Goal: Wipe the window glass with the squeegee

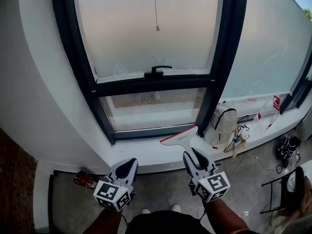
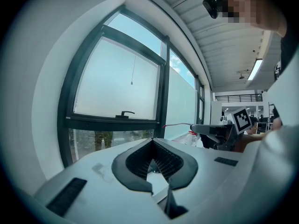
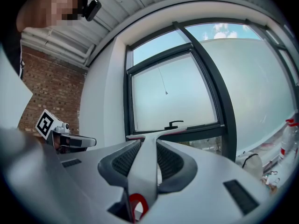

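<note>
At the far left a brick wall [image 1: 12,179] meets the white window surround. A small red object [image 1: 85,180], too small to identify, lies on the grey floor [image 1: 161,189] at lower left. At bottom centre-left the left gripper [image 1: 127,164] has its jaws pressed together on nothing. Right of it the right gripper [image 1: 193,154] is clenched on the handle of the squeegee [image 1: 179,136]. Its blade sits over the white sill [image 1: 141,152] by the frame's lower right corner, below the window glass [image 1: 146,28]. The hazy glass fills the upper centre, with a thin cord [image 1: 155,9] hanging before it and a black handle [image 1: 157,71] under it. Further right on the sill a white backpack [image 1: 222,126] leans on the frame, a wooden hanger [image 1: 235,143] beside it, then a clear bottle [image 1: 267,113]. A dark chair [image 1: 280,194] stands at lower right.
</note>
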Demonstrator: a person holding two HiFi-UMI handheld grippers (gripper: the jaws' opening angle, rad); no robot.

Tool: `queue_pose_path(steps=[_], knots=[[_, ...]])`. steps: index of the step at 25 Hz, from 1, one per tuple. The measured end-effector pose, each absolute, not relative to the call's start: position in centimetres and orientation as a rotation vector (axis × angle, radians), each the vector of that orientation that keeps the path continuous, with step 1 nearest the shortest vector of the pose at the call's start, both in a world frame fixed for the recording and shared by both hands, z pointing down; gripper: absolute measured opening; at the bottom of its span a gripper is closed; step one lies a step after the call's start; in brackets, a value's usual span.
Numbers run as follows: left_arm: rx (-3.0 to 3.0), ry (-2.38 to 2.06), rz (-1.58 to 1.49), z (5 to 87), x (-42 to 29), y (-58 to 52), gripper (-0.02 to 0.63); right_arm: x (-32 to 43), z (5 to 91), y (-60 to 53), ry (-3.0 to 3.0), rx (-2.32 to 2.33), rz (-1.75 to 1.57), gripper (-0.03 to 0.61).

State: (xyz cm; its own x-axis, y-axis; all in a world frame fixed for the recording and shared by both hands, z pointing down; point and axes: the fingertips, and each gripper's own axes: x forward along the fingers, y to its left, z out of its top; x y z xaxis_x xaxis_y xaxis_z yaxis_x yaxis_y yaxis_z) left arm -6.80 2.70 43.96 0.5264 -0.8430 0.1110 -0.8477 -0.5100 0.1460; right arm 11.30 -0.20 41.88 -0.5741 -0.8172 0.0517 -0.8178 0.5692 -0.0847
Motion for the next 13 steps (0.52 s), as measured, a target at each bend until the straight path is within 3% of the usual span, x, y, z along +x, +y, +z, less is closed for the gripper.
queue_pose_path(steps=[13], knots=[[2.582,-1.451,0.007,43.48,-7.32,2.44,0.000,10.85,41.87,-0.08,-2.763,1.446,0.100,0.092]])
